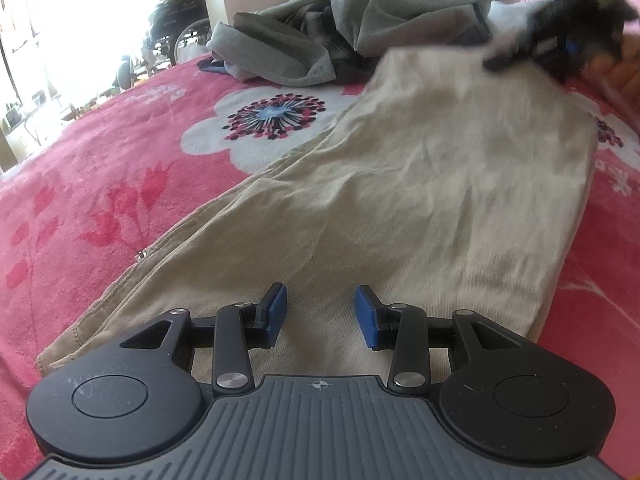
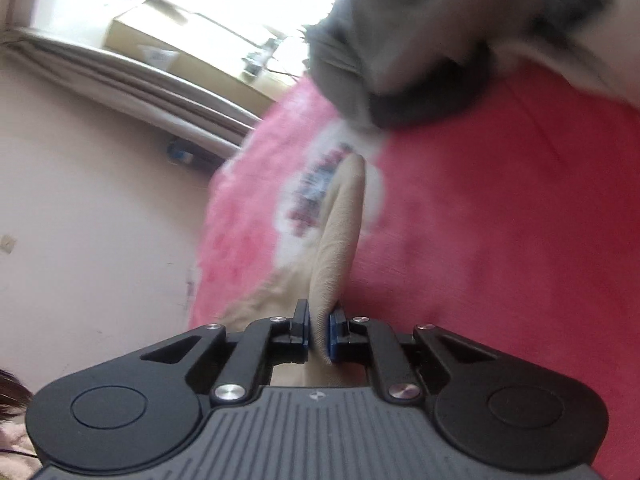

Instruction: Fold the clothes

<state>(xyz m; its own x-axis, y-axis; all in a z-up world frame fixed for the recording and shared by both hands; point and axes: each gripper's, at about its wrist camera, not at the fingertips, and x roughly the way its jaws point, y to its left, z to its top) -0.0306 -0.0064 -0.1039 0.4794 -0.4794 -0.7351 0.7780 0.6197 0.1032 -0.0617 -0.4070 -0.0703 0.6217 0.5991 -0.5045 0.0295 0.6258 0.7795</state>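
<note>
The beige trousers (image 1: 420, 200) stretch lengthwise away from the released left tongs (image 1: 321, 314) toward their far end, where the right tongs (image 2: 320, 330) clench 1 fold.

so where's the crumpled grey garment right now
In the left wrist view the crumpled grey garment lies heaped at the far end of the pink flowered blanket, just beyond the beige trousers.

No legible text or labels.

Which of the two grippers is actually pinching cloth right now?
The right gripper: its blue pads are shut on a fold of the beige cotton garment. The left gripper hovers open above that same garment.
</note>
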